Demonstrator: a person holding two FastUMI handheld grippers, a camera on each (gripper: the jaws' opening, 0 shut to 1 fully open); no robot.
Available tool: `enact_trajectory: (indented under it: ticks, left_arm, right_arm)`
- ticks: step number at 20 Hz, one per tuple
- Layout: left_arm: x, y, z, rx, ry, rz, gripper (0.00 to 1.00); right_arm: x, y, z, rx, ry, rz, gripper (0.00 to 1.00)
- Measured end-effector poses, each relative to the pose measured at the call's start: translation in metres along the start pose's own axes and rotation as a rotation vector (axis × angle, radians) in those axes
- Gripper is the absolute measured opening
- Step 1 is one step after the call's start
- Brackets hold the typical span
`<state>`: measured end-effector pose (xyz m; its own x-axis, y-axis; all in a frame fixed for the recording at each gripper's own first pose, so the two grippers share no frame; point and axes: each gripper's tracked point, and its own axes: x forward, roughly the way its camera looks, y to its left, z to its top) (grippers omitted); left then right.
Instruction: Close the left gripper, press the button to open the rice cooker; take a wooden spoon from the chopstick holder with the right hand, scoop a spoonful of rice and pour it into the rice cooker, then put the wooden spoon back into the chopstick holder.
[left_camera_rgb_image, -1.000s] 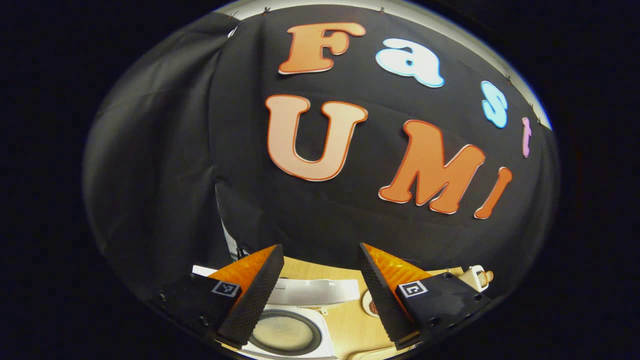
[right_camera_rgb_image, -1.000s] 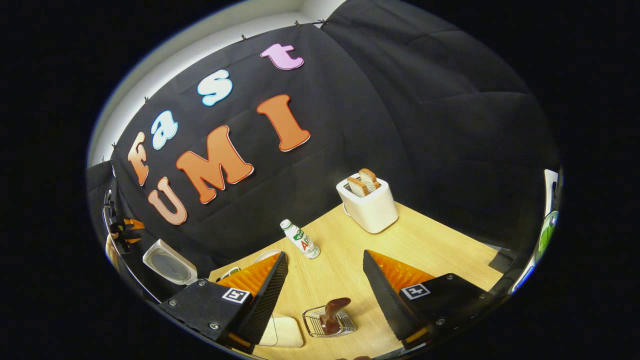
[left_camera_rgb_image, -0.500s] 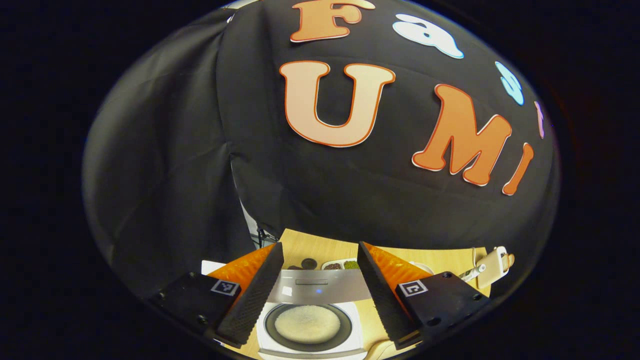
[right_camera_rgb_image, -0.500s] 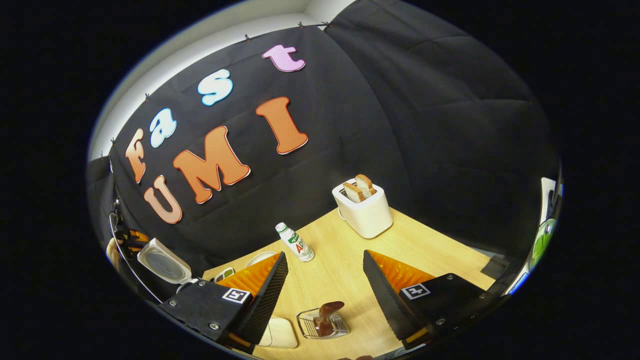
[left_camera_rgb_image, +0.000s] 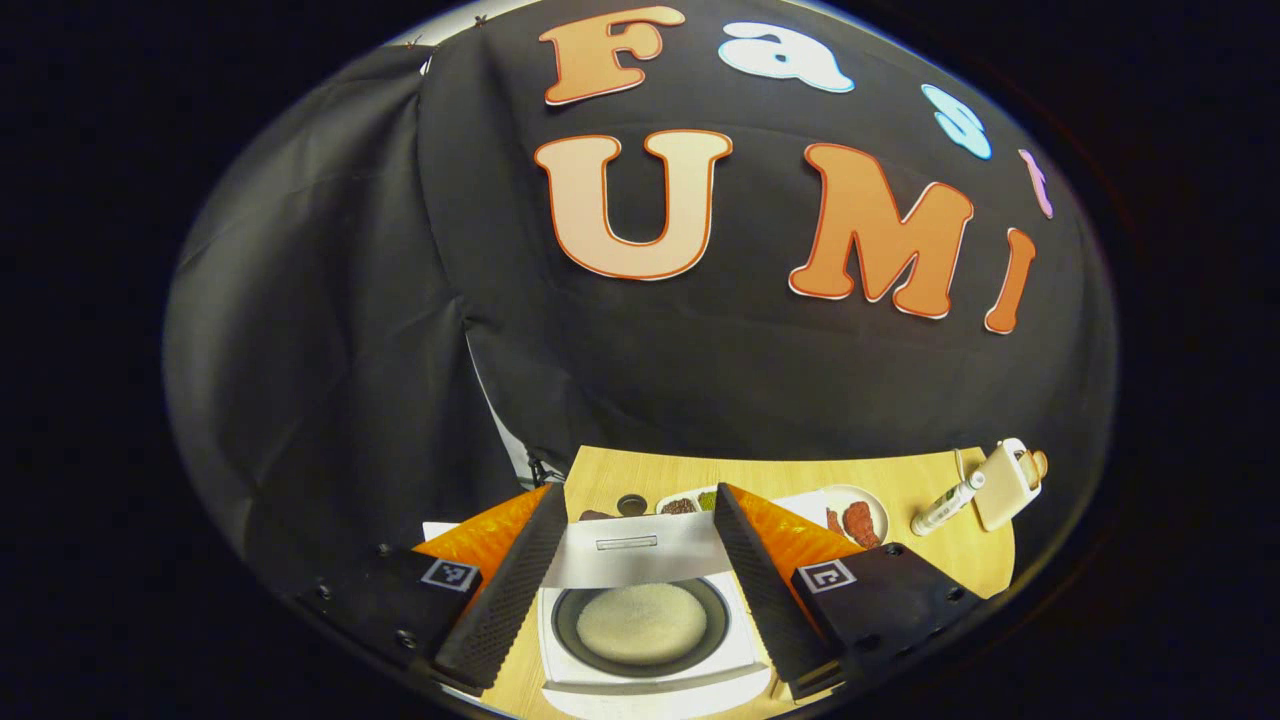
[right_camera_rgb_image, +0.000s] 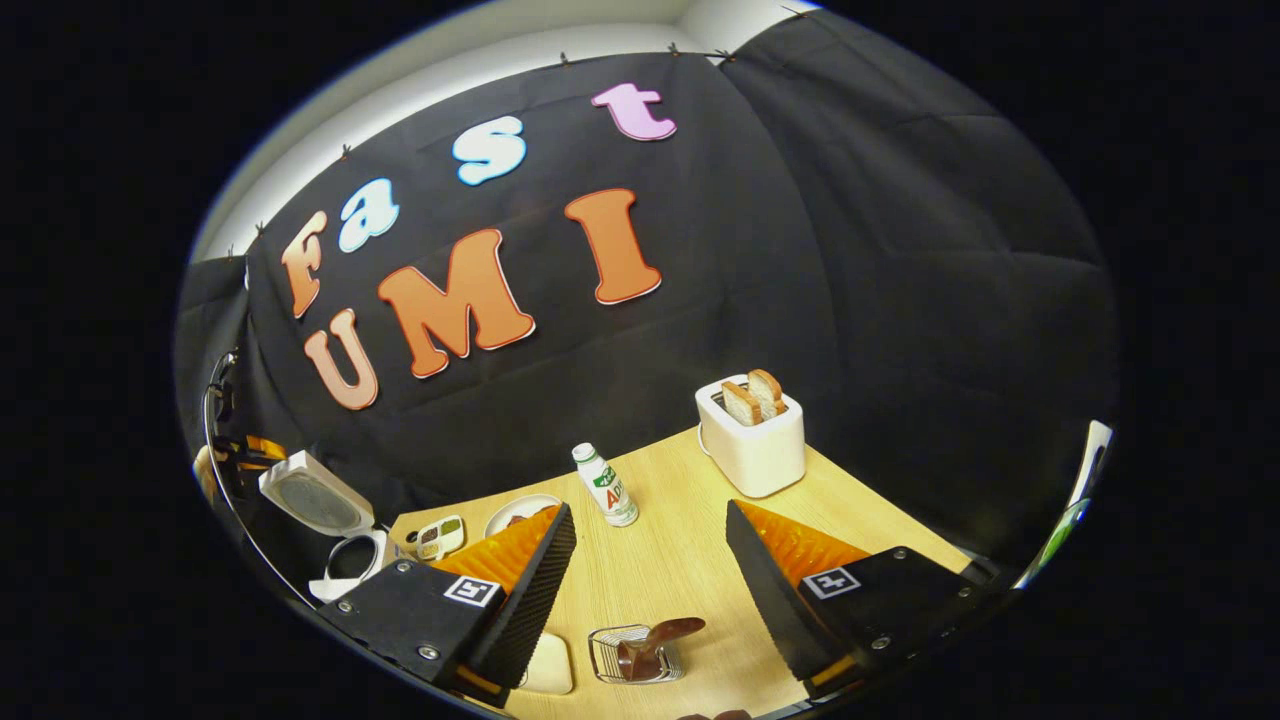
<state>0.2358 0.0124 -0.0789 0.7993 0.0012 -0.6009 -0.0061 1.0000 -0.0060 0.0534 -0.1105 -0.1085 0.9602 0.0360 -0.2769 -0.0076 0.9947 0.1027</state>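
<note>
left gripper view: left hand-held gripper (left_camera_rgb_image: 640, 580) spread, empty, hanging over the cooker (left_camera_rgb_image: 645, 625)
cooker: lid (left_camera_rgb_image: 632, 548) already up at 12 o'clock of the pot, white fill showing inside. Looks like the button step is done, so the left has no reason to pinch now
bench (left_camera_rgb_image: 900, 485): small dishes (left_camera_rgb_image: 690, 502) and a plate (left_camera_rgb_image: 855, 518) past the lid; bottle (left_camera_rgb_image: 942, 508) and toaster (left_camera_rgb_image: 1008, 480) at 2 o'clock

right gripper view: right hand-held gripper (right_camera_rgb_image: 648, 590) spread, empty, above the bench
holder (right_camera_rgb_image: 632, 655): wire rack at 6 o'clock between the fingers, dark spoon (right_camera_rgb_image: 655, 640) leaning out of it towards 2 o'clock
why: right seems lined up on the holder for the spoon pick; wide jaws suit the handle
cooker: at 9 o'clock, lid open, left gripper just beside it
rest: bottle 12 o'clock, toaster 1 o'clock with bread up, well apart from the holder
</note>
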Motion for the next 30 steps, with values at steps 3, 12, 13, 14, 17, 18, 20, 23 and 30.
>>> enact_trajectory:
  ticks: [3,12,13,14,17,18,20,23,30]
  left_arm:
    - [-0.020,-0.004,-0.029,0.032,0.000,0.012,1.00]
    - [-0.039,-0.026,-0.133,-0.050,0.044,-0.038,1.00]
    - [-0.039,-0.028,-0.142,-0.058,0.045,-0.039,0.98]
    - [-0.037,-0.028,-0.151,-0.071,0.052,-0.039,1.00]
    - [-0.029,-0.027,-0.179,-0.093,0.076,-0.027,1.00]
    - [-0.027,-0.027,-0.187,-0.091,0.083,-0.026,1.00]
    - [-0.022,-0.028,-0.203,-0.093,0.103,-0.026,1.00]
    - [-0.012,-0.031,-0.229,-0.086,0.142,-0.028,1.00]
    - [-0.003,-0.044,-0.245,-0.086,0.091,-0.098,1.00]
  right_arm:
    - [0.003,0.015,0.003,-0.032,0.007,0.043,0.94]
    - [0.003,0.048,0.002,-0.073,0.038,0.155,0.94]
    - [0.003,0.051,0.000,-0.076,0.046,0.165,0.94]
    - [0.003,0.054,-0.002,-0.077,0.053,0.175,0.94]
    - [0.003,0.058,-0.007,-0.091,0.067,0.185,0.94]
    - [0.003,0.058,-0.008,-0.097,0.070,0.188,0.94]
    - [0.001,0.058,-0.010,-0.101,0.075,0.190,0.94]
    - [0.001,0.057,-0.013,-0.110,0.086,0.182,0.94]
    - [-0.001,0.060,-0.021,-0.149,0.109,0.165,0.94]
